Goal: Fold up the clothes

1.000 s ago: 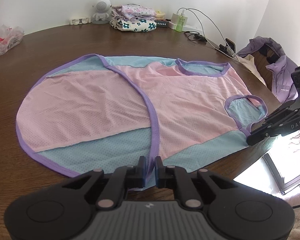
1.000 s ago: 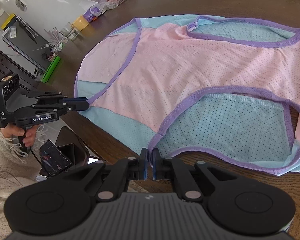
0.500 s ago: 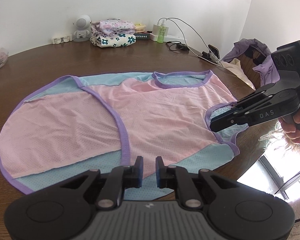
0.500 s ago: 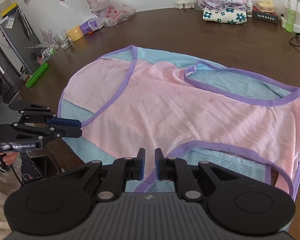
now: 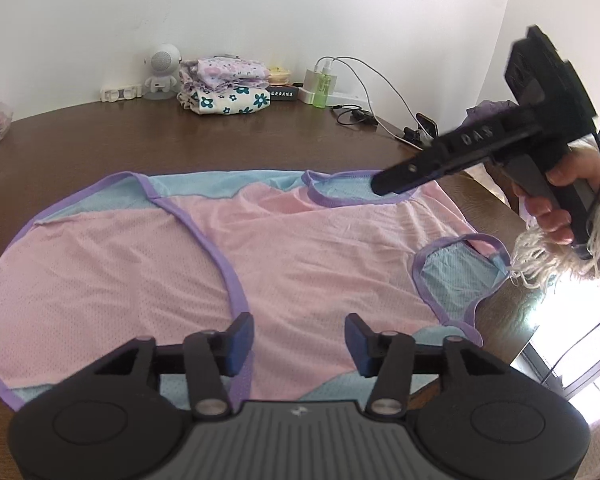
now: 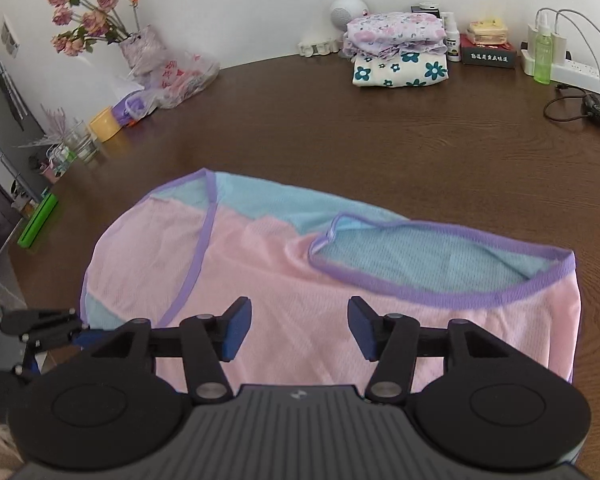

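"das" reads embossed on the right gripper [image 5: 384, 184] body, seen tilted at 2 o'clock in the left wrist view. dark box [image 6: 488, 56] at 1 o'clock carries white print, too small to read.

Both tools are matte black — the left gripper [image 5: 299, 340] and right gripper [image 6: 299, 334] each carry blue pads [image 6: 237, 334], silver pivot screws and a ribbed grey housing. Behind the right gripper's handle — a cream fringed sleeve [image 5: 548, 256] and a thin black cable.

dark wooden table [image 6: 340, 128]: pink-blue garment [image 6: 300, 280] at 6 o'clock, folded clothes stack [image 6: 398, 50] at 12, plastic bag [image 6: 180, 76] at 10.
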A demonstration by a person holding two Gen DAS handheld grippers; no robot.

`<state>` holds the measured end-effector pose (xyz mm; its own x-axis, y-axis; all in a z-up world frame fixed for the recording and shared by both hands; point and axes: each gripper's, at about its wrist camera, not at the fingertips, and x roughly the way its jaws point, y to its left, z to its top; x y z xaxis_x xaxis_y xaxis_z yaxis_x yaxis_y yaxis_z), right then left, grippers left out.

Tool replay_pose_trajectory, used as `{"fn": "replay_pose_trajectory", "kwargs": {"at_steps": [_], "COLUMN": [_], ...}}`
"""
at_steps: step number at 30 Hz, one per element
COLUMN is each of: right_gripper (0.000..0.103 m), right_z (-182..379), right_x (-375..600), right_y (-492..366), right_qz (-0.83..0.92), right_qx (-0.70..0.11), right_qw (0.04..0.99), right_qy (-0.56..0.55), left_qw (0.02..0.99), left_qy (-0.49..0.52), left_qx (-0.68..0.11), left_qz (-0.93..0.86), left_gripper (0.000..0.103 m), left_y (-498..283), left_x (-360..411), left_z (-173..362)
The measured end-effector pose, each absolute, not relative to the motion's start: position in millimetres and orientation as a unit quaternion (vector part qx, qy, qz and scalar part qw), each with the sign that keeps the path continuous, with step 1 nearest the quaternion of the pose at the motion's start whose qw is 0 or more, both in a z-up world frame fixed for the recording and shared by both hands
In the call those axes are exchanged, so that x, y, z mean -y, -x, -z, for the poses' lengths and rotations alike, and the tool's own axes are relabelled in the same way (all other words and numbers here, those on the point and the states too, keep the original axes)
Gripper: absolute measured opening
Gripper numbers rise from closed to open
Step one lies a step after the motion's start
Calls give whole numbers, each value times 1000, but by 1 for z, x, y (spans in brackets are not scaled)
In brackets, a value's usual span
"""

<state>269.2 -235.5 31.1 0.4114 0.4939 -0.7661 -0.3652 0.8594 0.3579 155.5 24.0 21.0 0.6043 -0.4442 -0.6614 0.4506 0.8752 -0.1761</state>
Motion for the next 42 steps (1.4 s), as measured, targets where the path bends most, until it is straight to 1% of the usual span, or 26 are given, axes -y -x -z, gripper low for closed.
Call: {"fn": "replay_pose_trajectory", "kwargs": {"at_steps": [1,2,5,6,8,9,10,11,12,14,16,18,28,30,32,33,34,35,36,37,38,39,40,42], "right_gripper": [56,56,56,55,48,41,38,37,33,23,8,2,2,2,4,7,10,12,16,22,25,32,34,38], "right_z": [-31,-31,-30,-30,-19,-16,-12,-9,-6,-3,-1,-3,-15,-12,-11,-12,-13,-14,-15,-16,-17,-18,-19,-19], "right_x": [234,232,226,224,223,222,221,220,218,218,218,218,218,217,218,219,221,223,225,227,229,231,232,232], "right_y": [-280,-290,-322,-332,-350,-354,-358,-363,-367,-371,-374,-377,-387,-387,-385,-383,-381,-379,-377,-376,-374,-373,-375,-378], "right_qz": [-250,-243,-222,-215,-208,-205,-202,-199,-196,-188,-178,-173,-171,-168,-173,-174,-175,-176,-172,-168,-163,-159,-159,-158], "right_qx": [-480,-483,-490,-492,-512,-517,-521,-526,-531,-531,-529,-523,-487,-499,-504,-503,-502,-501,-499,-497,-496,-494,-496,-501], "right_qw": [838,838,838,838,824,820,817,813,810,811,815,822,849,844,839,838,838,837,839,841,844,846,844,840], "right_qy": [-72,-77,-93,-98,-129,-135,-142,-149,-155,-159,-154,-144,-109,-105,-111,-118,-124,-131,-130,-128,-127,-126,-128,-132], "left_qw": [896,897,898,898,897,896,895,894,892,889,886,886,892,891,887,886,886,888,892,897,903,908,911,906], "left_qy": [-6,-7,-7,-7,-10,-13,-17,-20,-22,-22,-18,-9,-11,7,27,37,46,51,49,43,34,23,17,29], "left_qx": [-367,-366,-361,-358,-349,-349,-348,-349,-350,-357,-364,-365,-358,-364,-371,-372,-372,-369,-365,-362,-360,-359,-361,-381], "left_qz": [249,248,250,254,272,275,279,282,284,286,285,284,274,270,271,274,275,271,262,249,232,214,200,181], "left_gripper": [66,68,69,67,48,24,7,6,7,8,8,8,8,8,13,19,27,31,40,51,57,65,72,79], "left_y": [-157,-159,-162,-162,-161,-161,-162,-162,-163,-164,-166,-165,-159,-160,-162,-163,-165,-168,-173,-179,-187,-198,-210,-241], "left_x": [-22,-22,-25,-26,-28,-28,-28,-28,-28,-29,-30,-34,-34,-37,-43,-47,-53,-59,-64,-69,-74,-78,-81,-87], "left_z": [-20,-19,-16,-15,-15,-14,-13,-11,-9,-3,1,2,3,2,-1,-5,-10,-17,-24,-32,-41,-50,-56,-62]}}
